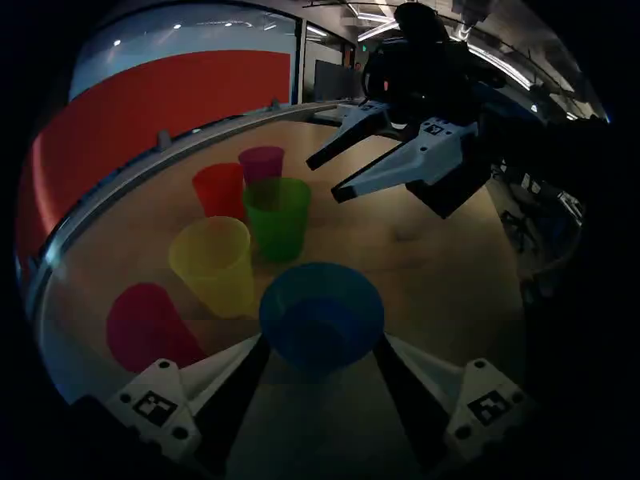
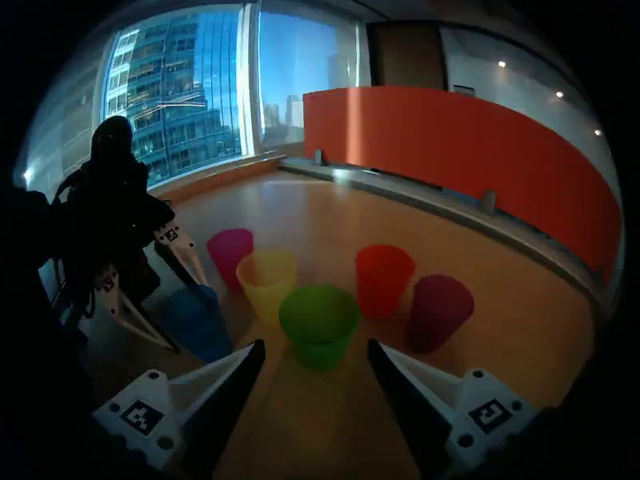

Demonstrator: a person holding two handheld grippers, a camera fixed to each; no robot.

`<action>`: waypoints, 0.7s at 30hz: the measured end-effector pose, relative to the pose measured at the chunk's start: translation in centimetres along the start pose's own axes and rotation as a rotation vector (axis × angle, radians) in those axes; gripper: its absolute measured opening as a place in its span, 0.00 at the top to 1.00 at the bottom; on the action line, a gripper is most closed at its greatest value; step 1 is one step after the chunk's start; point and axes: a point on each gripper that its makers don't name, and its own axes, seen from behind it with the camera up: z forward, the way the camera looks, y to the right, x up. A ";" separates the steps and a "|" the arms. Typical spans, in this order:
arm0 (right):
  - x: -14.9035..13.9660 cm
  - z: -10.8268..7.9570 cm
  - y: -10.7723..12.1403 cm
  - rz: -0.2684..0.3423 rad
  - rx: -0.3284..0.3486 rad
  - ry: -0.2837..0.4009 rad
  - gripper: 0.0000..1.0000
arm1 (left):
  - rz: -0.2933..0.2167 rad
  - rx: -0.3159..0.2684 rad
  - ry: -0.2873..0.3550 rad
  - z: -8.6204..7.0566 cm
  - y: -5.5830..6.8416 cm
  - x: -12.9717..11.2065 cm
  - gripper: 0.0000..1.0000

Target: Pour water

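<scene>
Between tips of left claw [image 1: 318, 342], upright blue cup [image 1: 320, 316], squeezed or merely straddled cannot tell; dead ahead of released right claw [image 2: 315, 346], green cup [image 2: 318, 324].

Figure: We see a pale wooden bench [image 2: 320, 216] bordered by an orange partition [image 2: 480, 152]. Large windows [image 2: 184, 96] show glass towers and blue sky, and strip lights [image 1: 376, 30] cross the ceiling.

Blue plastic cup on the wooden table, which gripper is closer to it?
Left. The left gripper has its fingers on either side of the blue plastic cup; the right gripper hangs farther back, above the wooden table.
</scene>
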 end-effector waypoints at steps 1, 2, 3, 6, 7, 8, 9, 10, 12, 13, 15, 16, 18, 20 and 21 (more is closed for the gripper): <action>-0.1 0.2 0.0 0.001 0.000 -0.004 0.00 | -0.001 -0.001 0.000 0.0 0.0 0.1 0.09; -0.2 0.3 0.0 0.001 0.001 -0.009 0.00 | -0.002 -0.001 0.001 0.1 0.0 0.1 0.09; -0.3 0.5 0.0 0.001 0.001 -0.012 0.00 | -0.003 -0.001 0.002 0.2 -0.1 0.2 0.09; -0.5 0.8 0.0 -0.002 0.003 -0.020 0.01 | -0.001 0.004 0.006 0.3 -0.2 0.4 0.09; -0.5 0.9 0.0 -0.004 0.003 -0.022 0.01 | 0.000 0.005 0.007 0.3 -0.2 0.4 0.09; -0.5 1.0 0.0 -0.005 0.003 -0.024 0.00 | 0.001 0.007 0.009 0.4 -0.2 0.4 0.09; -0.5 1.1 0.0 -0.006 0.004 -0.025 0.01 | 0.002 0.008 0.009 0.4 -0.2 0.5 0.09; -0.5 1.2 0.0 -0.007 0.004 -0.026 0.01 | 0.001 0.008 0.009 0.4 -0.2 0.5 0.09; -0.5 1.3 -0.1 -0.009 0.006 -0.028 0.01 | -0.001 0.006 0.007 0.5 -0.1 0.5 0.09; -0.5 1.4 -0.1 -0.010 0.006 -0.030 0.01 | -0.004 0.005 0.008 0.5 -0.1 0.6 0.09; -0.5 1.5 -0.1 -0.012 0.007 -0.032 0.01 | -0.011 0.002 0.010 0.6 0.0 0.7 0.09; -0.5 1.6 -0.1 -0.012 0.007 -0.033 0.01 | -0.015 -0.001 0.013 0.6 0.1 0.9 0.09; -0.5 1.7 -0.1 -0.013 0.007 -0.036 0.01 | -0.021 -0.005 0.019 0.5 0.2 1.1 0.09; -0.6 1.8 -0.1 -0.014 0.009 -0.038 0.01 | -0.026 -0.005 0.022 0.6 0.2 1.3 0.09; -0.6 1.9 -0.1 -0.014 0.009 -0.039 0.01 | -0.029 -0.005 0.023 0.6 0.1 1.4 0.09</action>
